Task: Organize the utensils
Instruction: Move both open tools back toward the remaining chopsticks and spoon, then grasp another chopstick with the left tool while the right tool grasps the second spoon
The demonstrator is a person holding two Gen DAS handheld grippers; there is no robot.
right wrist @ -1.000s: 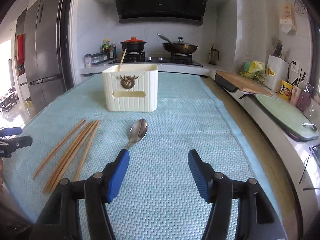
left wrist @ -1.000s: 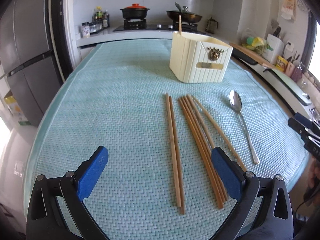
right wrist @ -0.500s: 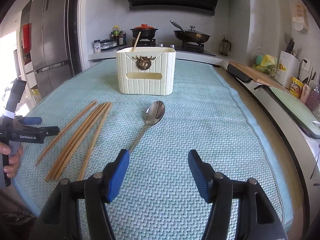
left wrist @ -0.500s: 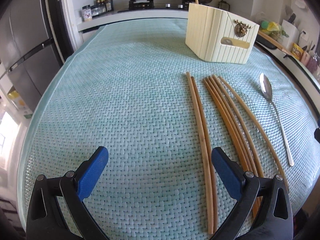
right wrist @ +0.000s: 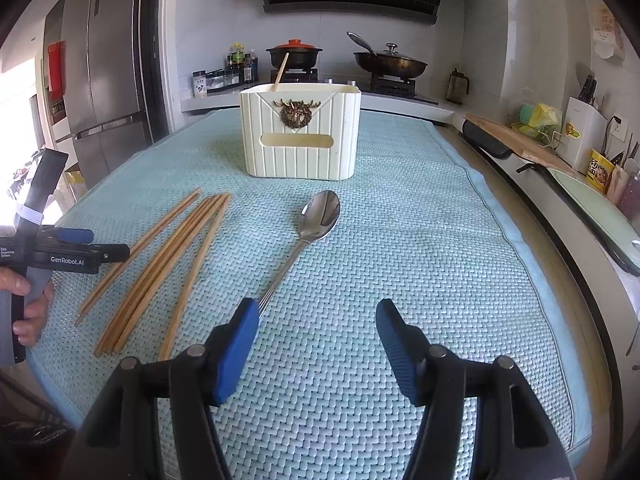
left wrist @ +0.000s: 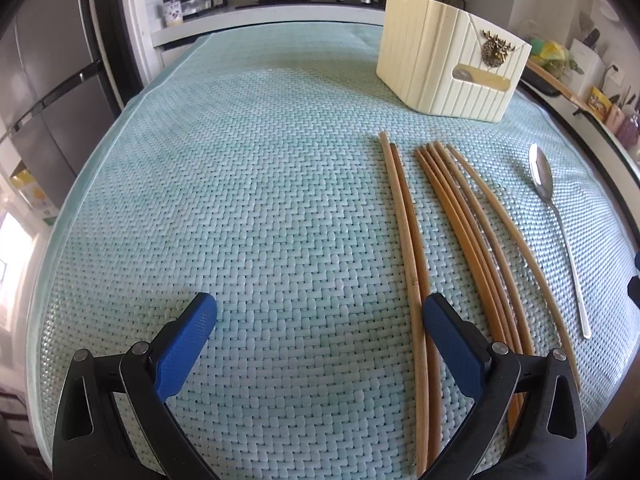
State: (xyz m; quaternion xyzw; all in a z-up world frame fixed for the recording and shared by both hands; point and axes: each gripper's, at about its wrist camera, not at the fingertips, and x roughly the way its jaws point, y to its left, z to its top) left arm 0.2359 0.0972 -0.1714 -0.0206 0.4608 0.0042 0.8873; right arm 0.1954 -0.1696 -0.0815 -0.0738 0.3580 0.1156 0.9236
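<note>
Chopsticks [left wrist: 404, 240] lay beside my left gripper [left wrist: 320, 320], jaws wide and empty; my right gripper [right wrist: 316, 320], likewise spread, hung over the spoon [right wrist: 316, 220] handle.

A woven cloth mat [left wrist: 248, 208] is covering the desk, pale teal, matt and coarse, its herringbone weave showing plainly under the left claw [left wrist: 320, 312]. Just ahead of that claw's right pad [left wrist: 452, 344], the chopsticks [left wrist: 404, 232] are looking like bare wood or bamboo, smooth with a dull sheen. Ahead of the right claw [right wrist: 316, 320], beyond its left pad [right wrist: 240, 340], the spoon [right wrist: 318, 216] is shining as polished metal, its bowl mirror-bright and its handle ribbed. Farther ahead, the holder [right wrist: 300, 152] is looking like cream plastic, ridged and matt, carrying a brassy metal emblem [right wrist: 296, 112]. Both claws are showing textured blue pads on matt black plastic arms.
</note>
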